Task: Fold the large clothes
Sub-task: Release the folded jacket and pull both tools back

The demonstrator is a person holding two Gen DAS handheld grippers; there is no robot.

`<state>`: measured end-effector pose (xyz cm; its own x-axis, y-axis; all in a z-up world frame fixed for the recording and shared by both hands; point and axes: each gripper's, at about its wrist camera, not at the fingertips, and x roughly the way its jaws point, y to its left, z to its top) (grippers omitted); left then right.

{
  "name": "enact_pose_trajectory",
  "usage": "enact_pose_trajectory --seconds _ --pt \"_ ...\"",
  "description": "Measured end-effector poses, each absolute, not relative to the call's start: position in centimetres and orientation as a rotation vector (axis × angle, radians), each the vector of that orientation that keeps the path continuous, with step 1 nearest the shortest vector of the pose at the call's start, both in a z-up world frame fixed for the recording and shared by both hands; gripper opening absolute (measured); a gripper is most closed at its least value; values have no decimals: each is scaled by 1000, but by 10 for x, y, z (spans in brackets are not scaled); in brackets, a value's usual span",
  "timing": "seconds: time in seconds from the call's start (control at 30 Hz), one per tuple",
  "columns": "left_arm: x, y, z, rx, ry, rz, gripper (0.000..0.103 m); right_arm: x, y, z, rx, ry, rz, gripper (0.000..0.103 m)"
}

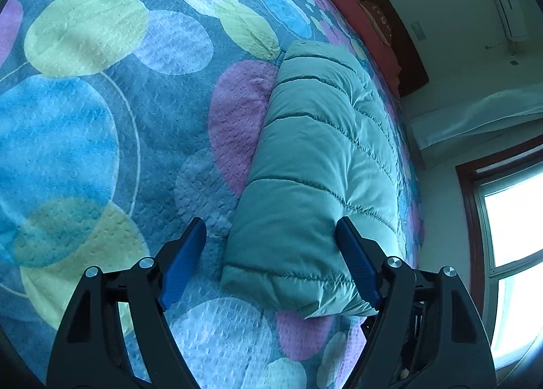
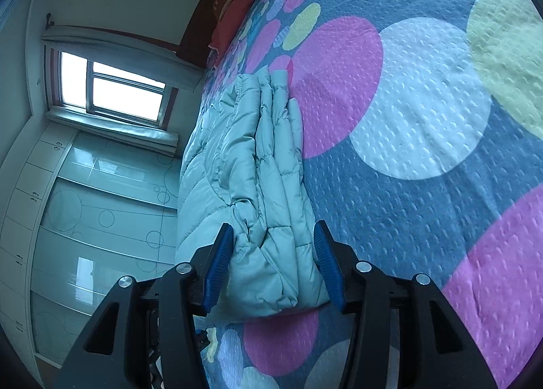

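Note:
A pale green quilted puffer jacket lies folded into a long narrow bundle on the bed, near its window-side edge. It also shows in the right wrist view. My left gripper is open above the bundle's near end; its right blue pad rests over the jacket, its left pad over the bedspread. My right gripper is open with the jaws standing either side of the jacket's stacked near end, not squeezing it.
The bed is covered by a blue bedspread with large coloured circles. Red pillows lie by the dark headboard. A window and a white wardrobe stand beyond the bed's edge.

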<state>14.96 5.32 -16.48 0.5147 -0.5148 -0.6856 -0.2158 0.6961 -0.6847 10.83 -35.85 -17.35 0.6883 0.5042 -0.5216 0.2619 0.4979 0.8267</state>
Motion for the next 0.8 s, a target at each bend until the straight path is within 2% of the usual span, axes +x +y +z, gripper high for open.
enact_pose_trajectory --seconds 0.07,0.37,0.47,0.8 --pt "142 55 -162 -786 1042 -194 78 100 -355 -167 1031 843 138 59" --pt "109 50 -137 -529 997 -98 78 73 -325 -137 758 855 2 60" --pt "100 46 -122 -409 940 -59 79 69 -309 -123 636 854 -35 67" --pt "78 28 -79 -163 768 24 92 62 -258 -82 329 794 -117 74"
